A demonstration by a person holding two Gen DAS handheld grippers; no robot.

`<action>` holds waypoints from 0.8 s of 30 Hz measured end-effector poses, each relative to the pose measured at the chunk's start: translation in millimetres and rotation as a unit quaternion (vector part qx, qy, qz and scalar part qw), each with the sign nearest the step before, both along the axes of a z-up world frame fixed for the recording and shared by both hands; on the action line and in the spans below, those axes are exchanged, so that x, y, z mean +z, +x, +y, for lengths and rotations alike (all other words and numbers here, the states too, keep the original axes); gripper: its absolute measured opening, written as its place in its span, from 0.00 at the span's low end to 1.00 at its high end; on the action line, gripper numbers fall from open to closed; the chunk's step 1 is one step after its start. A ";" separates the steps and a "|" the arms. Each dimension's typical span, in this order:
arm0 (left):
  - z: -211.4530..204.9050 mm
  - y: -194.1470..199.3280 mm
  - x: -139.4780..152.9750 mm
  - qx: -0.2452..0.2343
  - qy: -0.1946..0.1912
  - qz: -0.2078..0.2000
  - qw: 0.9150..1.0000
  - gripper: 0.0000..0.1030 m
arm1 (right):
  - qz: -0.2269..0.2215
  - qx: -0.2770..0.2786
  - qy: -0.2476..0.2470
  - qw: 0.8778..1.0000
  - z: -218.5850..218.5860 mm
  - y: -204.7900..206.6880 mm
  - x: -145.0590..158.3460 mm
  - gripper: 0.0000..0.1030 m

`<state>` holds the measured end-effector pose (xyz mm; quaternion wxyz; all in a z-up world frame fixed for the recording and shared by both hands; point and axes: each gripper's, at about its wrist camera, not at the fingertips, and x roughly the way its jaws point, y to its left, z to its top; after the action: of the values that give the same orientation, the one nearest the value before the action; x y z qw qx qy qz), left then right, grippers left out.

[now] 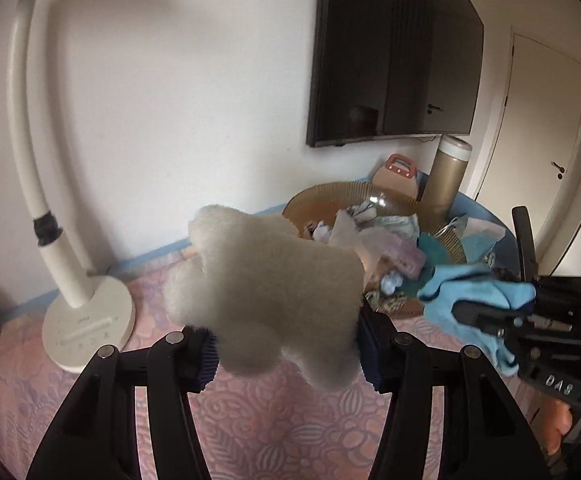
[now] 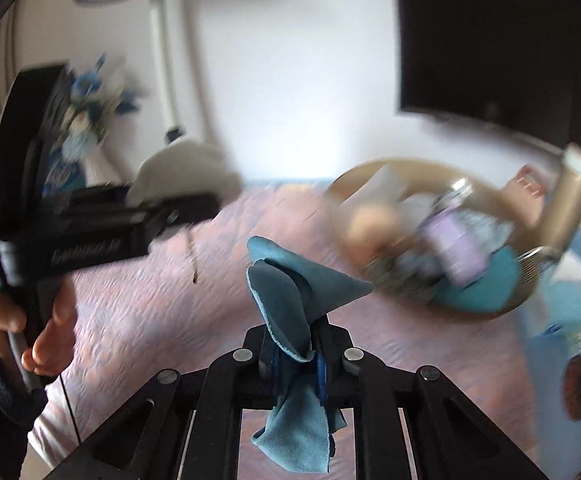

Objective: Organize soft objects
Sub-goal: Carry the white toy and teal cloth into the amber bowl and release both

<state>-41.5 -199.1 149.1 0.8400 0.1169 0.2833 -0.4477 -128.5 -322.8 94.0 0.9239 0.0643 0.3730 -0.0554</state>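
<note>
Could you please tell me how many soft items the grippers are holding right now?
2: a white plush toy in the left gripper, and a blue cloth in the right gripper.

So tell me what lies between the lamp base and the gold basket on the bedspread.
Left wrist view: bare pink bedspread on the surface between lamp base and basket; the plush toy in the left tongs hangs across that gap.

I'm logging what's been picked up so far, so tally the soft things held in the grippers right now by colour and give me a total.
White or cream: 1, the fluffy plush clamped in the left gripper
Blue: 1, the cloth pinched in the right gripper
Total: 2
</note>
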 end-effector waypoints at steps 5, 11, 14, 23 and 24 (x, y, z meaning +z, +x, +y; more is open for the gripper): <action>-49.4 3.8 27.5 -0.020 -0.022 -0.008 1.000 0.53 | -0.036 -0.068 -0.017 0.997 -59.9 11.8 50.3 0.12; -110.3 22.7 32.7 -0.036 -0.029 0.007 0.999 0.53 | -0.050 -0.138 -0.002 0.989 -127.9 36.8 72.7 0.12; -133.1 32.3 28.7 -0.039 -0.026 0.017 0.999 0.53 | -0.040 -0.149 0.038 0.987 -154.6 54.9 65.0 0.12; -158.4 45.7 14.7 -0.013 -0.031 0.053 0.998 0.81 | 0.006 -0.150 0.081 0.985 -171.2 89.1 37.4 0.39; -156.8 45.6 13.8 -0.012 -0.031 0.055 0.998 0.81 | 0.006 -0.151 0.083 0.985 -174.4 89.1 35.2 0.44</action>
<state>4.1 -355.8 162.9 0.8210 0.0693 0.3139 -0.4717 -39.4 -497.2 129.2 0.8943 0.1959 0.3676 -0.1631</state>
